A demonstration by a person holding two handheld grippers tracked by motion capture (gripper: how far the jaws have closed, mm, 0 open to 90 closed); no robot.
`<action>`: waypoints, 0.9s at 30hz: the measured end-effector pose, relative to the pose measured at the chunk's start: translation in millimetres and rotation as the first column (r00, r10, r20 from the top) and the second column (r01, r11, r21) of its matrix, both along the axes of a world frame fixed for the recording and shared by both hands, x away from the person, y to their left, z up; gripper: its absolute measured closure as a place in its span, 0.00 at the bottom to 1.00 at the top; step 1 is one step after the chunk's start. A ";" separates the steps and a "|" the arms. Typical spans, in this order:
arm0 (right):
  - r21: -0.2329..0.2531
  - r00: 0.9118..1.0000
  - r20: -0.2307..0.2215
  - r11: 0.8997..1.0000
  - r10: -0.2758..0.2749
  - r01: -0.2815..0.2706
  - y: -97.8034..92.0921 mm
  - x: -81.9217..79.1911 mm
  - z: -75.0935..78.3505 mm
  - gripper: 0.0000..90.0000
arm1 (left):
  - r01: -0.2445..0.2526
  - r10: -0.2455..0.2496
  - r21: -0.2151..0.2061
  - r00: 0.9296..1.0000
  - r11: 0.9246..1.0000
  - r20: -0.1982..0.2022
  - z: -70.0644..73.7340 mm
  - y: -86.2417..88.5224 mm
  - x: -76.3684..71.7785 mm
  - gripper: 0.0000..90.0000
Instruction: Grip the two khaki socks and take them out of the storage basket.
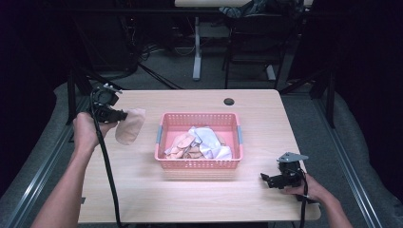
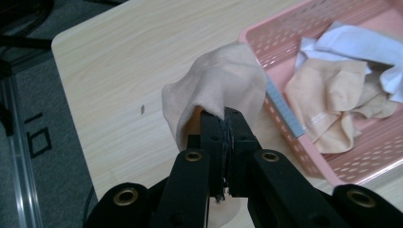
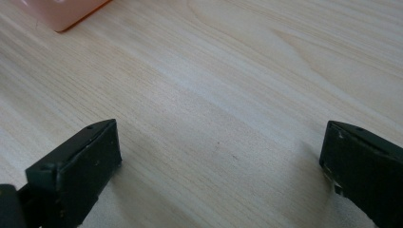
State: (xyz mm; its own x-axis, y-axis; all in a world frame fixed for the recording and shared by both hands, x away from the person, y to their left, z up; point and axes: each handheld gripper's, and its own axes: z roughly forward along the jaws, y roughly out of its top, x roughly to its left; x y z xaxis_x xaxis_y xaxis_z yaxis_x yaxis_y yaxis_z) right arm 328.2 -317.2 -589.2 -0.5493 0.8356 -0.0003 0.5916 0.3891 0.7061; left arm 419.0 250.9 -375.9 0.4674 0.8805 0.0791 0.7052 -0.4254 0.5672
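A beige cloth (image 1: 129, 126) hangs in the air left of the pink basket (image 1: 164, 154), with my left gripper (image 1: 122, 114) shut on its upper edge. In the left gripper view the cloth (image 2: 223, 83) drapes over the closed jaws, and my left gripper (image 2: 225, 121) pinches it just left of the basket's rim (image 2: 273, 102). The basket holds more beige cloths (image 1: 185, 146) and a white cloth (image 1: 209, 142). My right gripper (image 1: 267, 180) rests low over the table's front right, open and holding nothing; its view shows the gripper (image 3: 221, 152) with jaws wide apart above bare wood.
The light wooden table (image 1: 142, 190) has a dark cable hole (image 1: 229, 101) near its back edge. A corner of the basket (image 3: 62, 14) shows in the right gripper view. Beyond the table stand desk legs and a chair (image 1: 252, 42). Metal rails flank both sides.
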 end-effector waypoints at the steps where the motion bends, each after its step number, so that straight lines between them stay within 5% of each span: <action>1: 0.002 1.000 0.001 1.000 -0.002 0.002 0.1 0.0 -0.1 0.00 | -0.007 0.007 -0.017 1.000 1.000 -0.009 -4.9 3.1 -0.5 0.98; 19: 0.002 1.000 0.001 1.000 -0.001 0.001 0.1 0.0 -0.1 0.00 | -0.066 0.064 -0.023 0.995 0.998 -0.081 -52.9 21.1 -0.9 0.98; 27: 0.001 1.000 0.001 1.000 -0.001 0.001 0.1 0.0 -0.1 0.00 | -0.077 0.073 -0.027 0.988 0.997 -0.136 -85.0 18.0 1.2 0.98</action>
